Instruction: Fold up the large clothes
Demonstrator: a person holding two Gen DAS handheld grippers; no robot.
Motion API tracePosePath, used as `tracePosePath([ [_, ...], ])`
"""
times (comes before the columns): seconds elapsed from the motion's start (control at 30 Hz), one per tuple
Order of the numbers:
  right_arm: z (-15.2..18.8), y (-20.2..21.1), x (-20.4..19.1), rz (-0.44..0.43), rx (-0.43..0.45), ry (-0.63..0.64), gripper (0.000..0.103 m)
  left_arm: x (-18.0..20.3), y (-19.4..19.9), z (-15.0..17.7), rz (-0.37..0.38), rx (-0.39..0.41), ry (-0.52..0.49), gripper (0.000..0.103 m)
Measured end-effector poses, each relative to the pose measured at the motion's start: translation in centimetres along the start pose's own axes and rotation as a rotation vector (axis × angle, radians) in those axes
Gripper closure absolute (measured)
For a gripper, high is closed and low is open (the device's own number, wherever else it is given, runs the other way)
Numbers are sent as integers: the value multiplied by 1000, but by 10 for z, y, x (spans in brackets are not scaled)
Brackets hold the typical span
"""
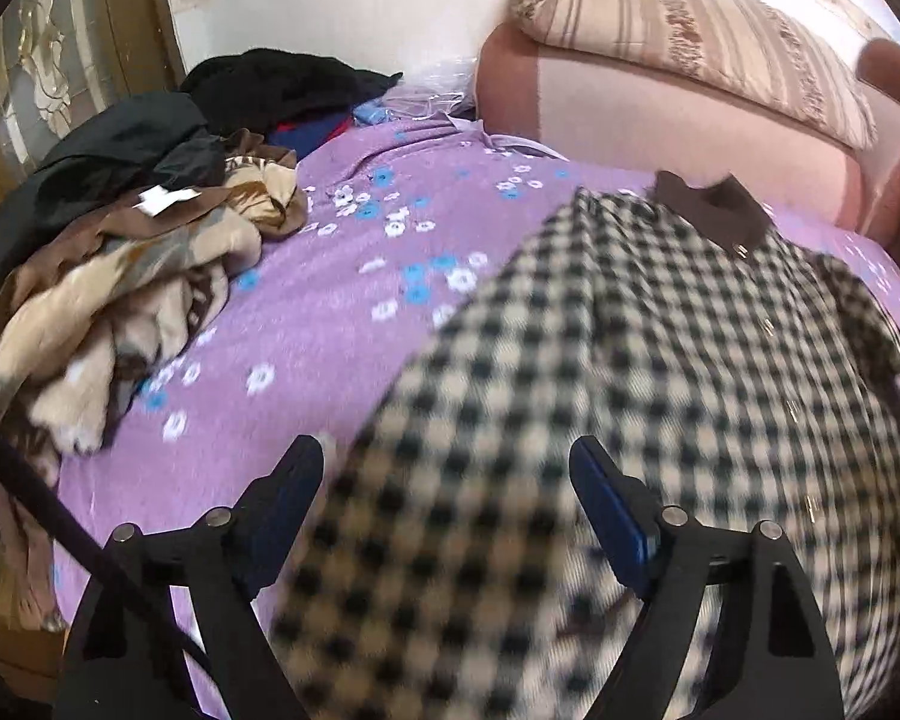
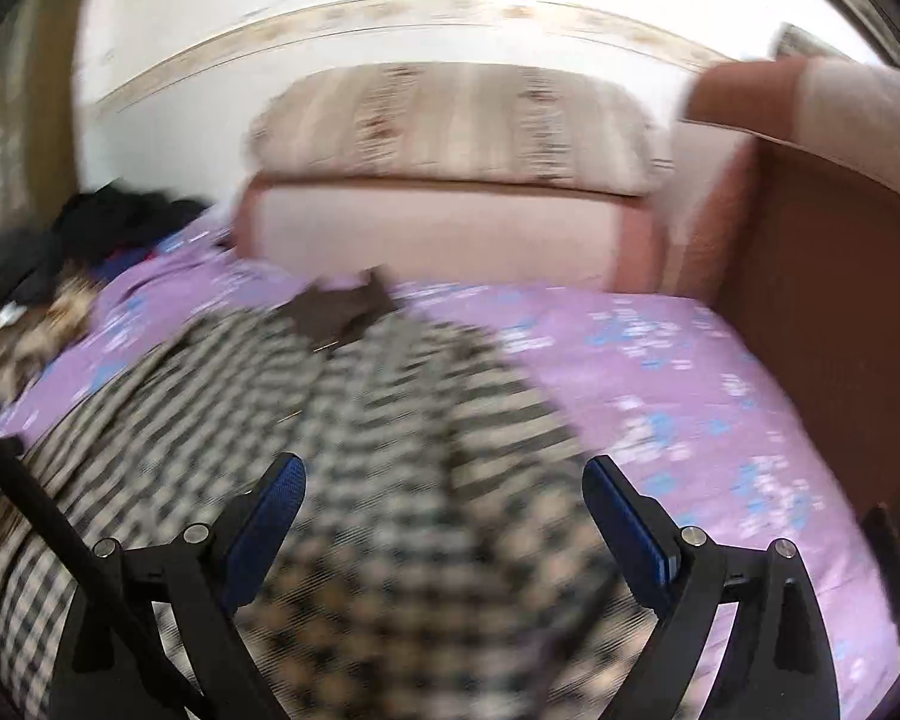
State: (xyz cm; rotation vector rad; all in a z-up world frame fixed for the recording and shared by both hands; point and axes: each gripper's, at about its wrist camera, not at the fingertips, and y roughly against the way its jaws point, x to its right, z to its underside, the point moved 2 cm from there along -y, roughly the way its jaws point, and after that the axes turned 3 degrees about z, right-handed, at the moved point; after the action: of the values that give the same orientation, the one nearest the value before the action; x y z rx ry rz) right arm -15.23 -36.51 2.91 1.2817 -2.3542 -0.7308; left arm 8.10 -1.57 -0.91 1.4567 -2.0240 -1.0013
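Note:
A large black-and-cream checked coat (image 1: 660, 360) with a dark brown collar (image 1: 714, 204) lies spread on the purple flowered bedsheet (image 1: 330, 312), collar toward the headboard. My left gripper (image 1: 450, 468) is open, its jaws wide apart above the coat's lower left part. The coat also shows, blurred, in the right wrist view (image 2: 360, 420), with its collar (image 2: 342, 306) at the far end. My right gripper (image 2: 444, 486) is open above the coat's lower part, holding nothing.
A heap of brown and cream fabric (image 1: 138, 300) and dark clothes (image 1: 150, 144) lies at the bed's left. A pink headboard (image 1: 660, 108) with a striped pillow (image 1: 690, 30) stands behind. A brown bed side (image 2: 822, 300) rises at the right.

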Motion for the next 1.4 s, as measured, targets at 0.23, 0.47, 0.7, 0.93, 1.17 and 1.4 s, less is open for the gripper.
tracePosePath([
  [0.23,-22,-111,68,-66,-186,-112,7,12,-80,-61,52,-69,-38,20],
  [0.47,-13,-191,31,-187,-345,4,27,49,-163,-93,112,-172,-78,20],
  [0.7,-26,-215,27,53,-337,71,96,61,-180,-125,10,-177,-62,99],
  [0.93,-40,-187,87,69,-287,-165,59,44,-148,-117,-59,-101,-4,66],
  [1.17,-8,-104,111,-15,-317,-208,36,34,-48,-59,37,6,-71,41],
  [1.4,90,-22,91,-79,-431,-134,36,18,6,25,152,-64,3,41],
])
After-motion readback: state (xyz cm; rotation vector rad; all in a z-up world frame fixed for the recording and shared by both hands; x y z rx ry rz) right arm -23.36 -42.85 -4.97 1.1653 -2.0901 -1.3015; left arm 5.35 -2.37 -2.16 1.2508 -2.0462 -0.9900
